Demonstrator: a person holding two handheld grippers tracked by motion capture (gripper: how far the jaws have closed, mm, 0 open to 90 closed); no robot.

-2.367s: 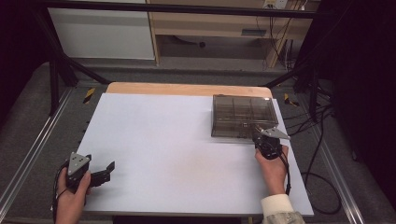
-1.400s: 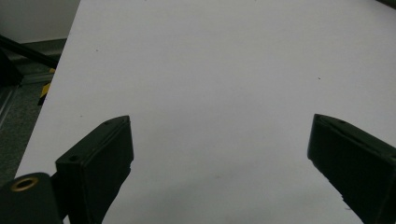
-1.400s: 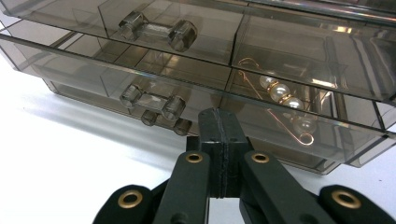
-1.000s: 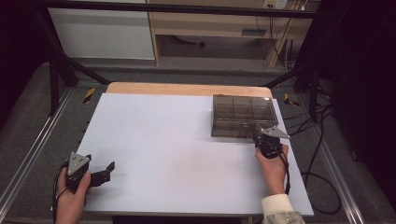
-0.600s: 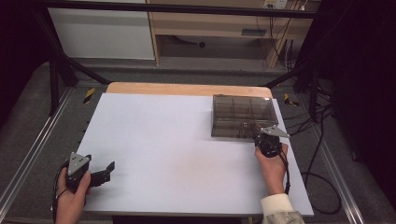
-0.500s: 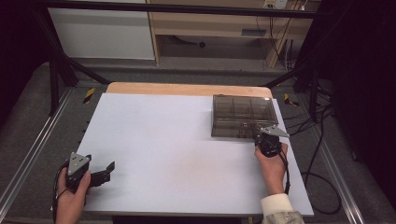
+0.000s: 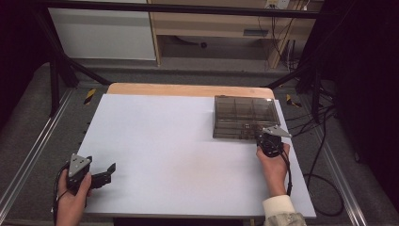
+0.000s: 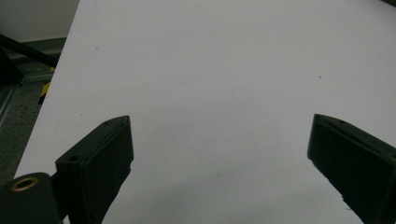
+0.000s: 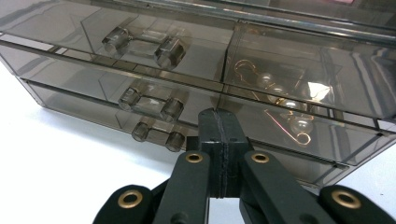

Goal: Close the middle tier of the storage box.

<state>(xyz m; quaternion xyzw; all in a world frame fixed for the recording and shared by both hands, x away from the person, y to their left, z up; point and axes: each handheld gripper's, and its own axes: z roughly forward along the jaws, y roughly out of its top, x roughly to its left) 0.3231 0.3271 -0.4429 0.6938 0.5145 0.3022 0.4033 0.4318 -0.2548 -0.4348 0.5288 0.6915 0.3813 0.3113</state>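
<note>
Seen from above: a white surface (image 7: 179, 150) with a smoky, see-through drawer organizer (image 7: 243, 117) in the upper right of the frame, close to the far edge. Right hand-held gripper (image 7: 266, 140) at the organizer's near front, lower right corner, gripped by a hand (image 7: 274, 165) entering from the bottom. Left hand-held gripper (image 7: 107, 173) far off in the lower left, well apart from the organizer, jaws spread wide over bare white and grasping nothing.

In the right gripper view: black jaws pressed flat together, clenched with nothing between them, tip just beside the front of the lower right drawer (image 9: 299, 140). Gold hooks with pearl-like beads (image 9: 280, 107) visible through the right-hand drawers. Clear bar handles (image 9: 152, 105) on the left-hand drawers, up and left of the jaw tip. No handle discernible on the right-hand drawers; contact between tip and drawer front not certain.

Likely step: opening or pressing a drawer. Best done by spreading the jaws first if a handle is the target, shifting toward the bars at upper left of the frame, closing squarely across one bar, then pulling straight out, slow and level, so the light organizer does not slide on the surface. Steadying with the left hand-held gripper probably helpful.
</note>
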